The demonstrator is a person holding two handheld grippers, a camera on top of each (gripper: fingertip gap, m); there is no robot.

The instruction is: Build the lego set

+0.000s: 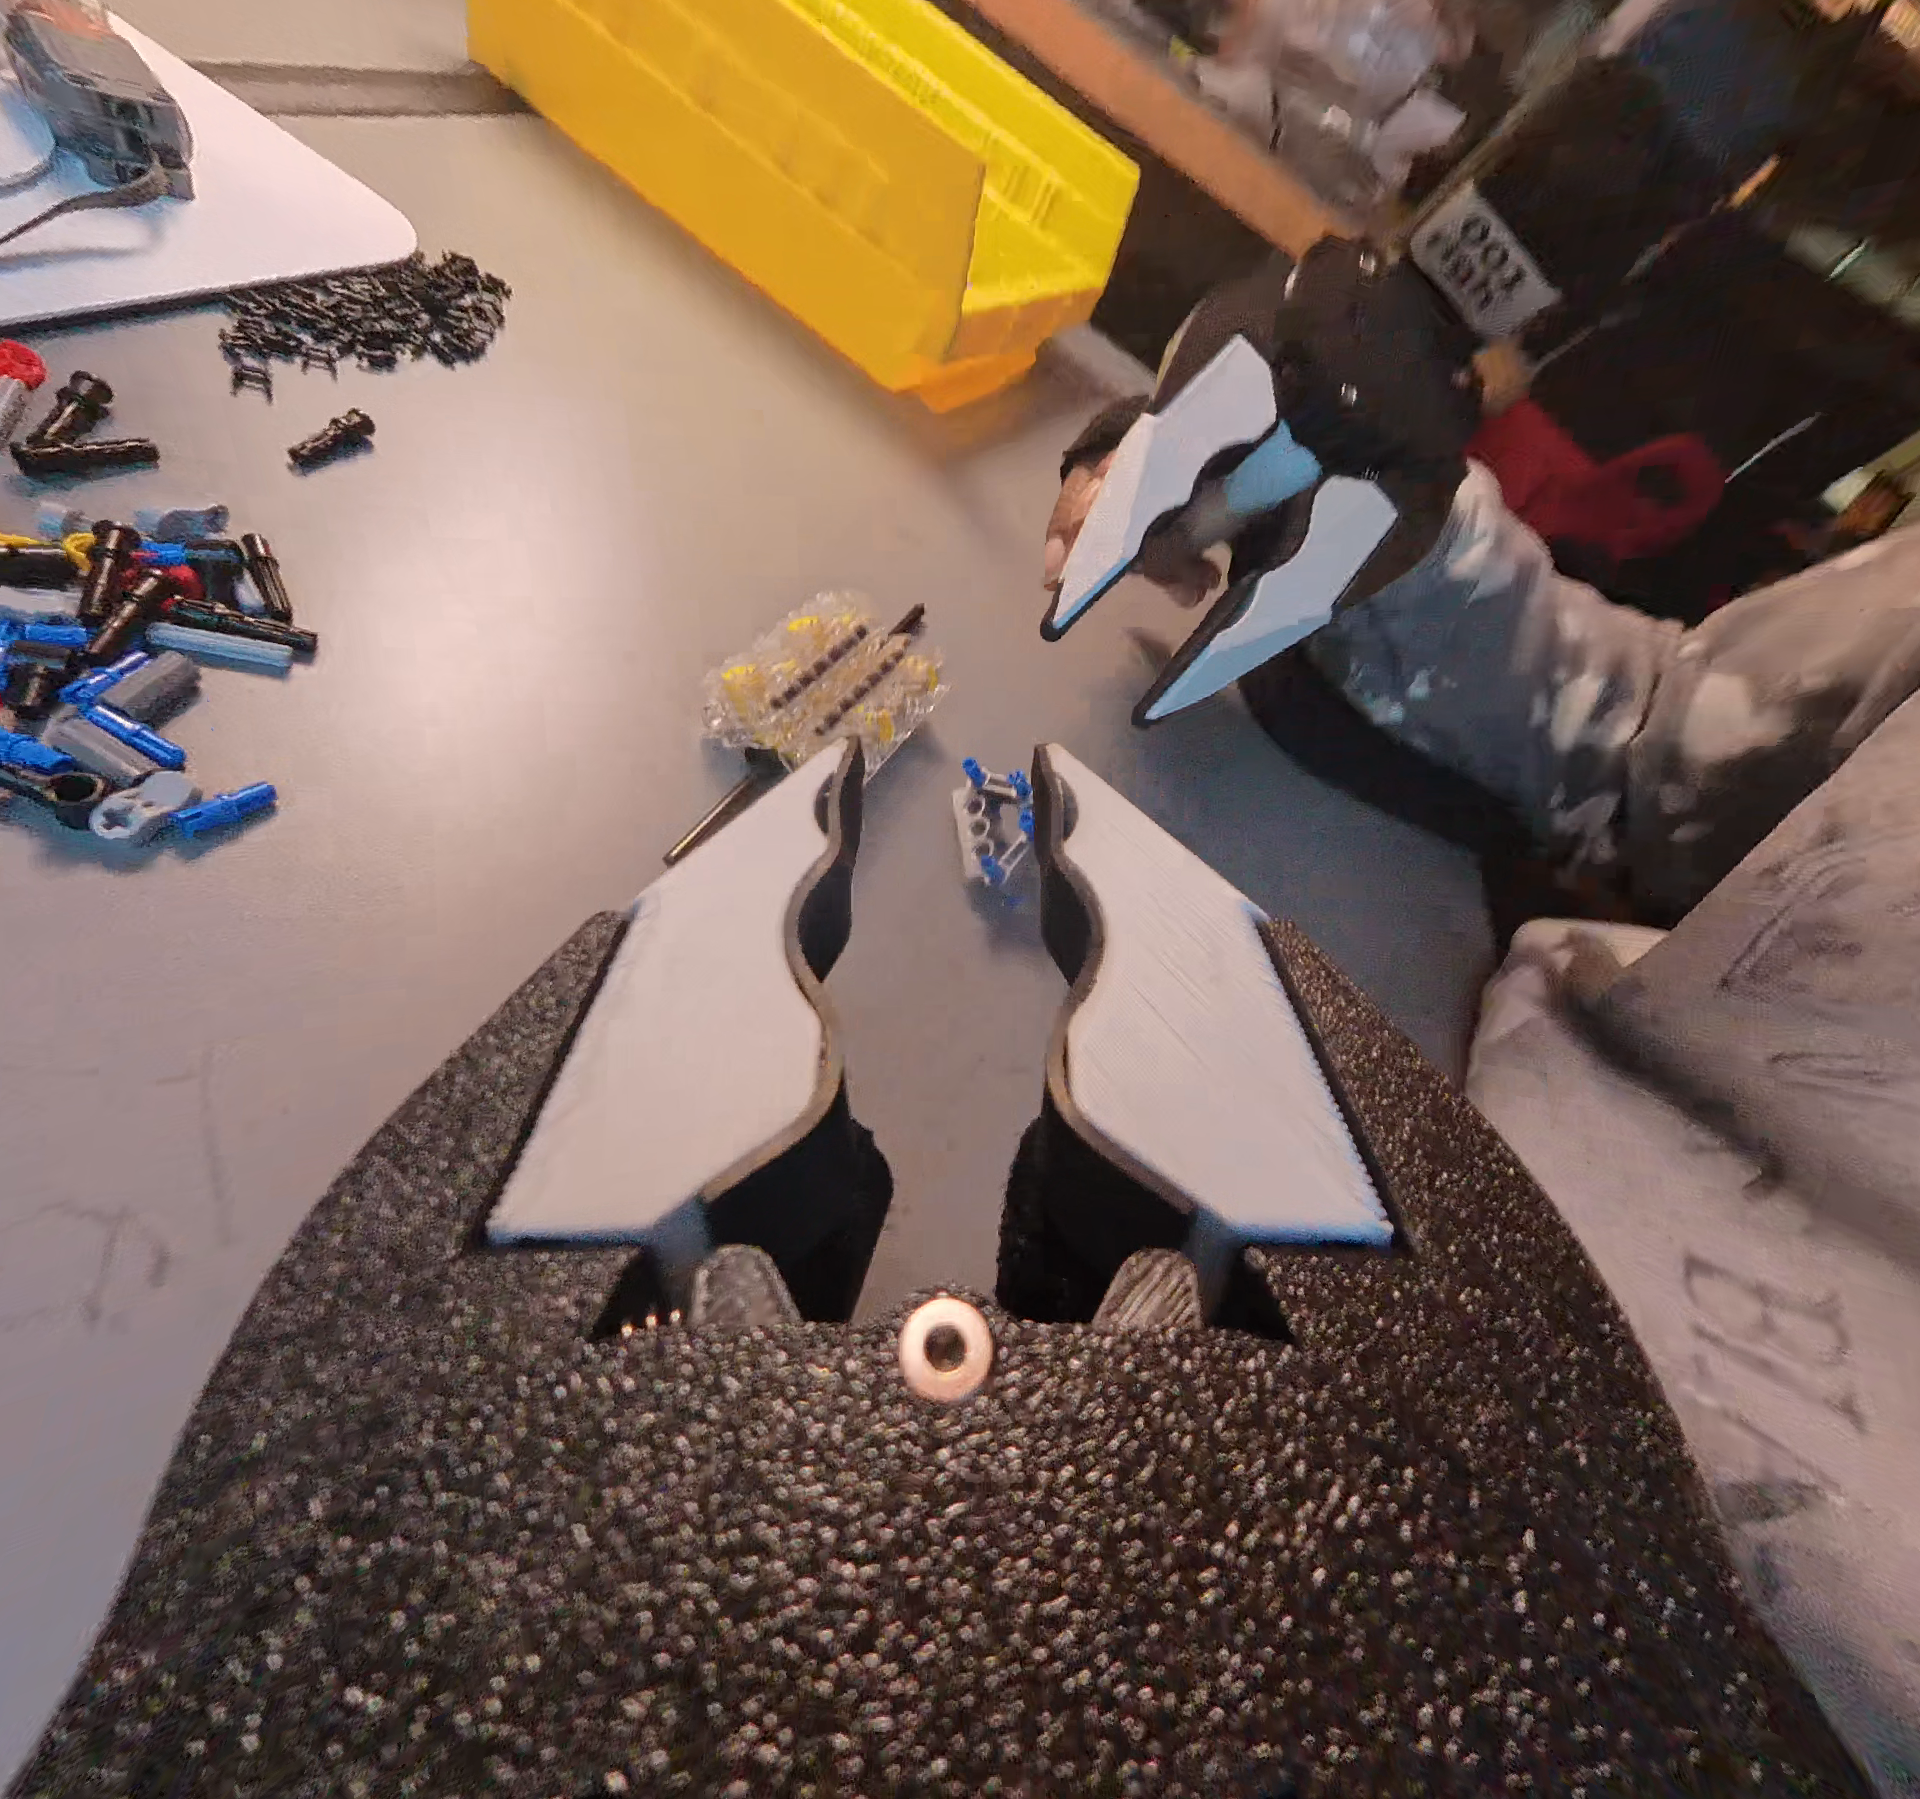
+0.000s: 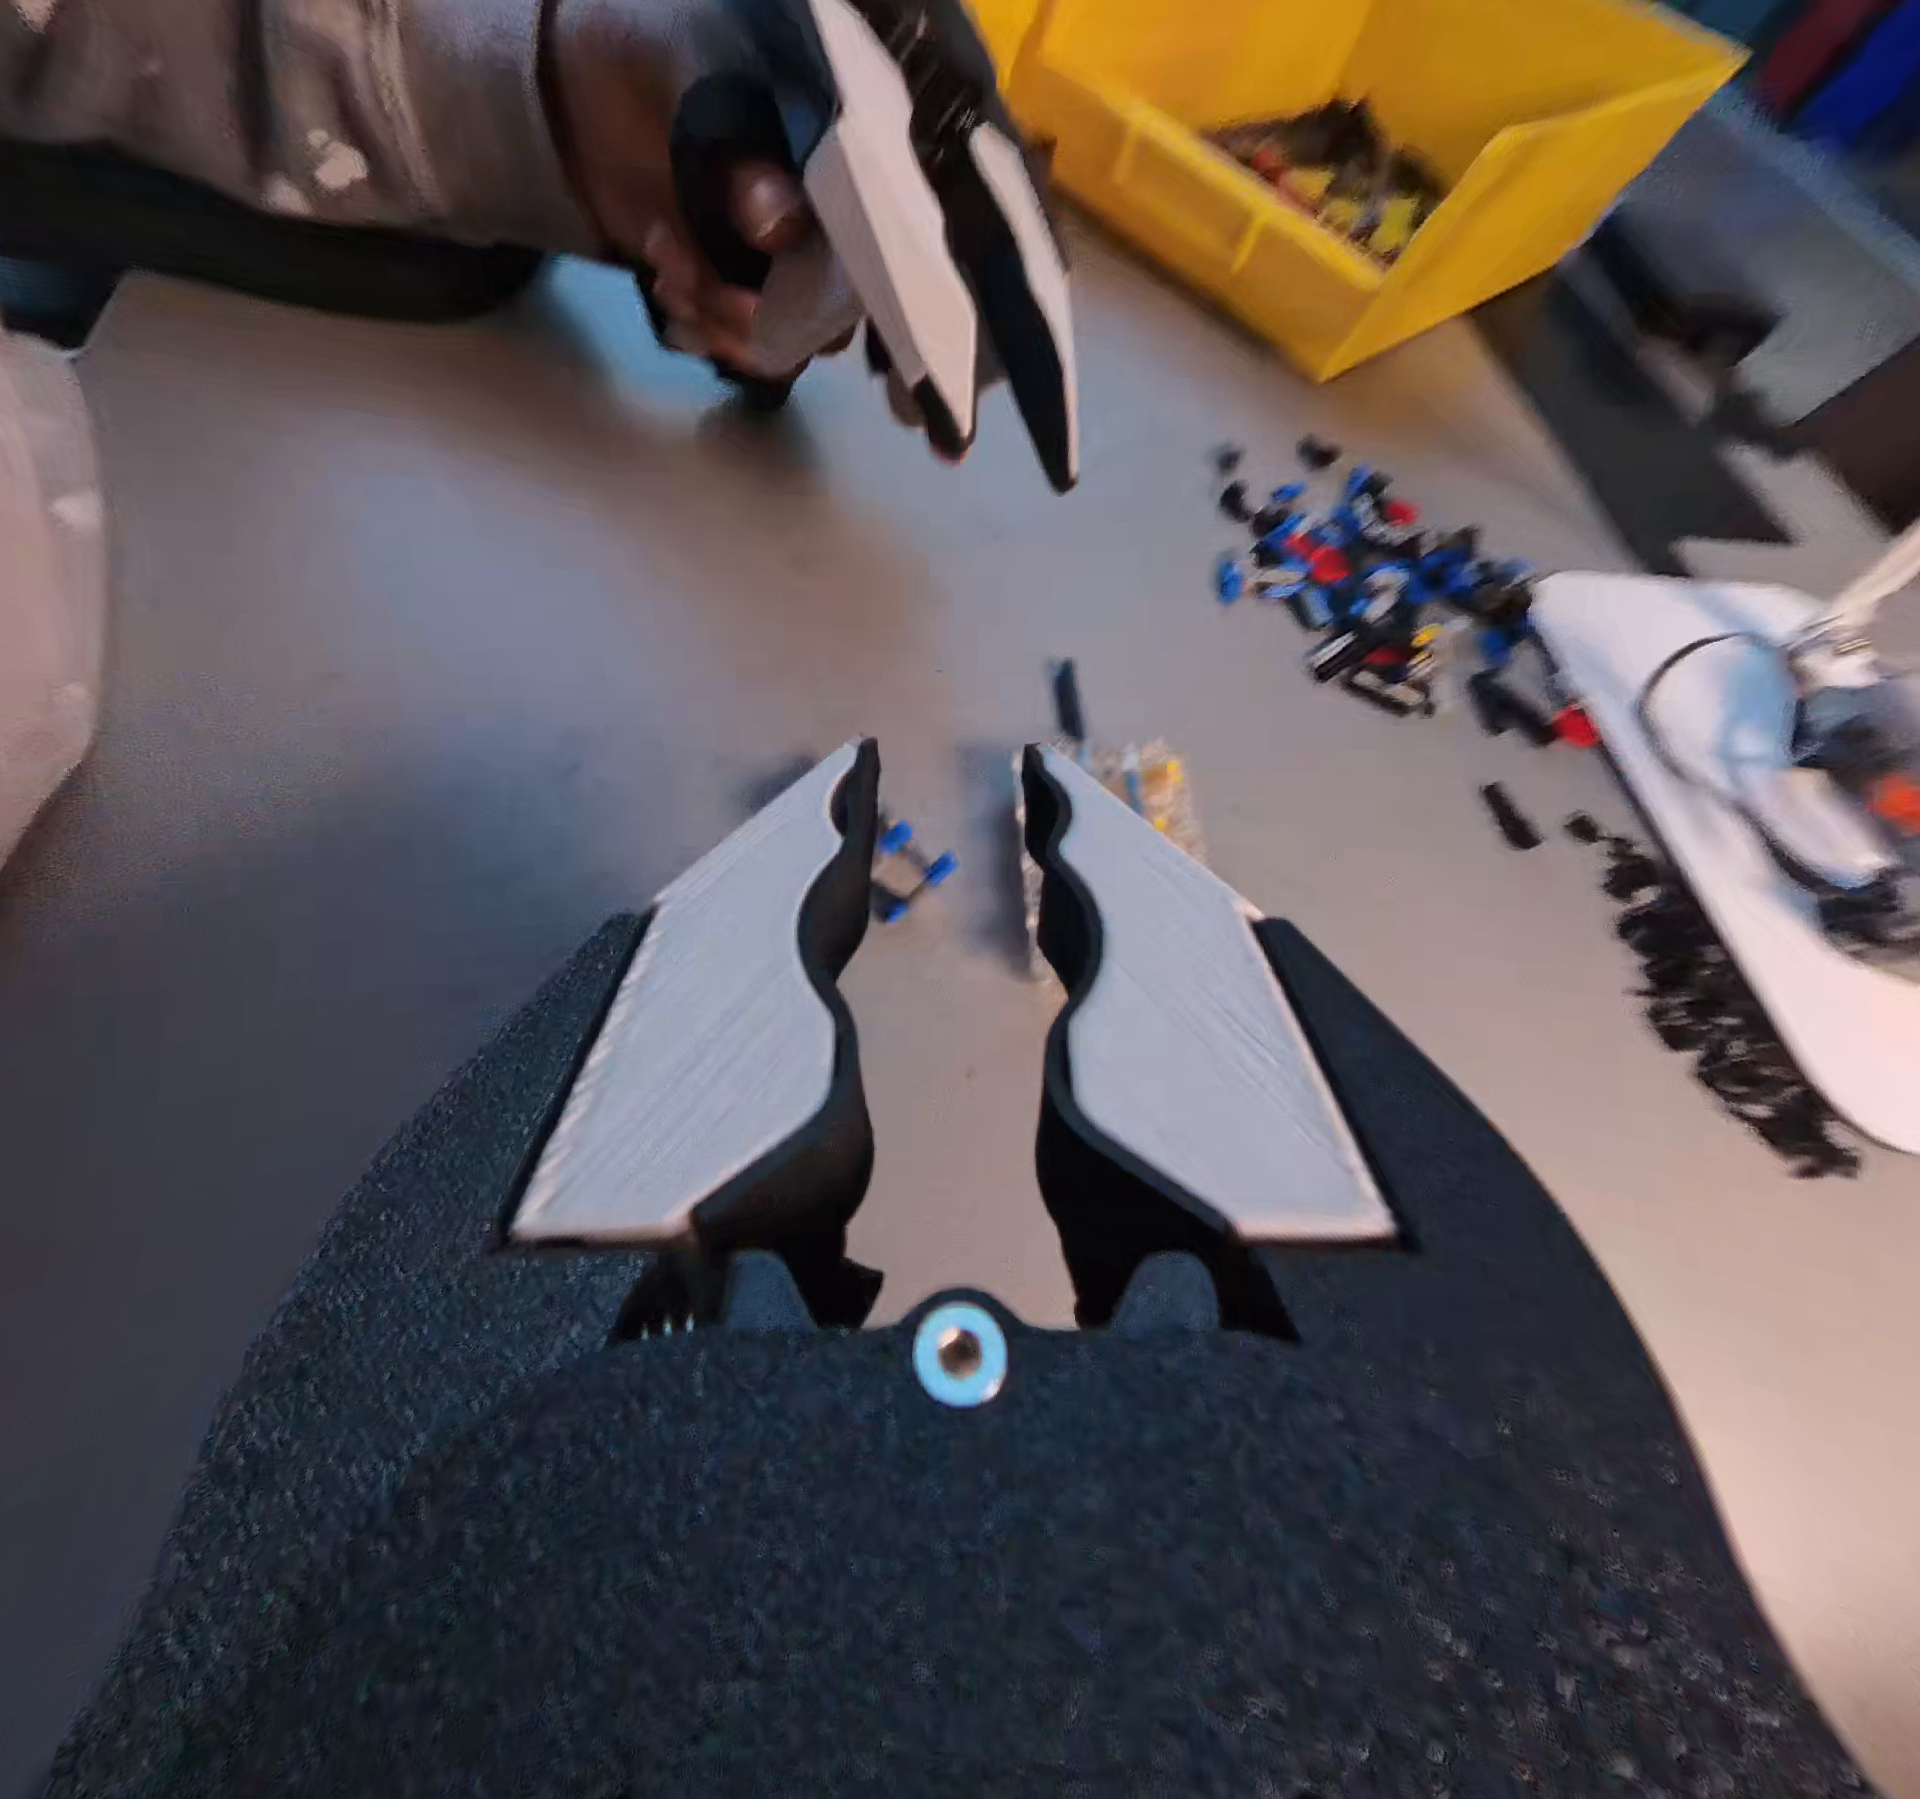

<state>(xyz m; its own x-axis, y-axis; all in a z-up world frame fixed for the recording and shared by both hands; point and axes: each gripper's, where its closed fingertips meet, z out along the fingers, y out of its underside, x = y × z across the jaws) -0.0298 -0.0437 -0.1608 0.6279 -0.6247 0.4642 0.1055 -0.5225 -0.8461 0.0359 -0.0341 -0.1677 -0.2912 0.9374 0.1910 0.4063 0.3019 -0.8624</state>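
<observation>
My left gripper (image 1: 948,757) is open and empty, low over the grey table (image 1: 468,970). A small grey beam with blue pins (image 1: 992,819) lies on the table between its fingertips, close to the right finger. A clear bag of yellow and black parts (image 1: 826,684) lies just beyond the left fingertip, with a black axle (image 1: 717,819) beside it. My right gripper (image 2: 948,752) is open and empty; the pinned beam (image 2: 914,871) shows by its left finger and the bag (image 2: 1148,793) by its right finger. Each gripper shows in the other's view, open: right (image 1: 1096,674), left (image 2: 1006,461).
Yellow bins (image 1: 779,108) stand at the back, one holding mixed parts (image 2: 1340,170). A heap of blue, black and red pieces (image 1: 114,669) and a heap of small black pins (image 1: 364,310) lie near a white stand base (image 1: 239,222). A person's sleeve (image 1: 1507,689) lies along the table edge. The tips of one gripper are about 7 cm away from the tips of the other.
</observation>
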